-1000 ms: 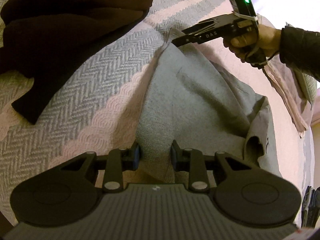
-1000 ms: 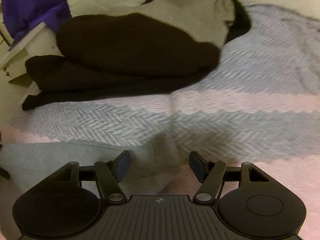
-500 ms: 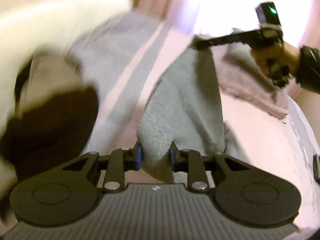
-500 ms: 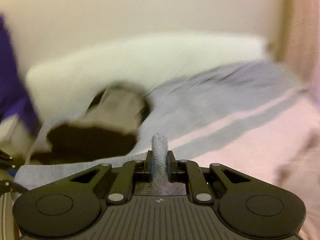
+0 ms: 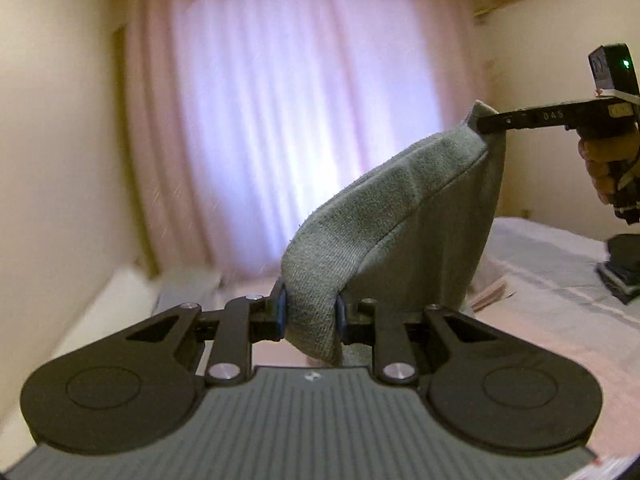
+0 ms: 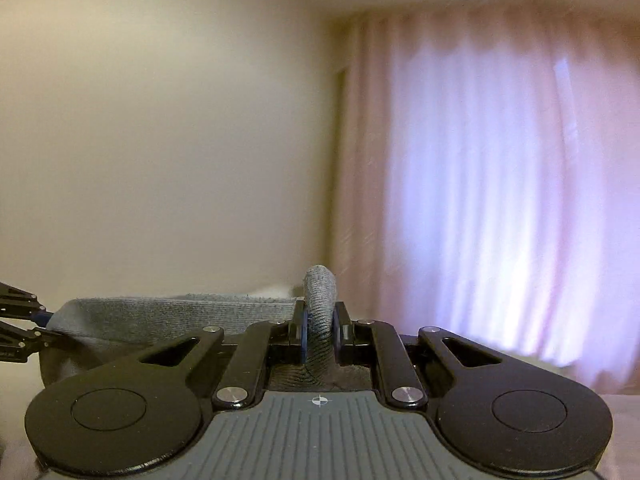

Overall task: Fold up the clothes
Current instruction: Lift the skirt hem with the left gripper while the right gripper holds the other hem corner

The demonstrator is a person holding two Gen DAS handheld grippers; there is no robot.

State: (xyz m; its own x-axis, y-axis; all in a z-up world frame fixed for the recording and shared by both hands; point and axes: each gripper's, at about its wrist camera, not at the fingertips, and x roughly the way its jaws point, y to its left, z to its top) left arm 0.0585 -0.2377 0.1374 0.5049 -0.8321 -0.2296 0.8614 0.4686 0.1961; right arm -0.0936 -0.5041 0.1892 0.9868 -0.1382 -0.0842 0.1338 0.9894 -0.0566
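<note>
A grey knit garment (image 5: 404,216) hangs in the air, stretched between both grippers. My left gripper (image 5: 310,316) is shut on one bunched edge of it. My right gripper (image 5: 478,122) shows at the upper right in the left wrist view, held by a hand (image 5: 604,160), pinching the far corner. In the right wrist view my right gripper (image 6: 320,330) is shut on a fold of the grey garment (image 6: 172,312), whose top edge runs left to the left gripper (image 6: 38,320). The garment's lower part is hidden behind the gripper bodies.
A bed with a pink and blue-grey striped cover (image 5: 560,280) lies below on the right. A dark folded pile (image 5: 624,268) sits at its right edge. A pale cloth (image 5: 492,292) lies behind the garment. A pink curtain (image 5: 304,120) and cream walls (image 6: 160,140) stand ahead.
Both grippers closed on the grey garment and lifted it off the bed. The views swung up from the bedcover and dark clothes to the curtain and wall.
</note>
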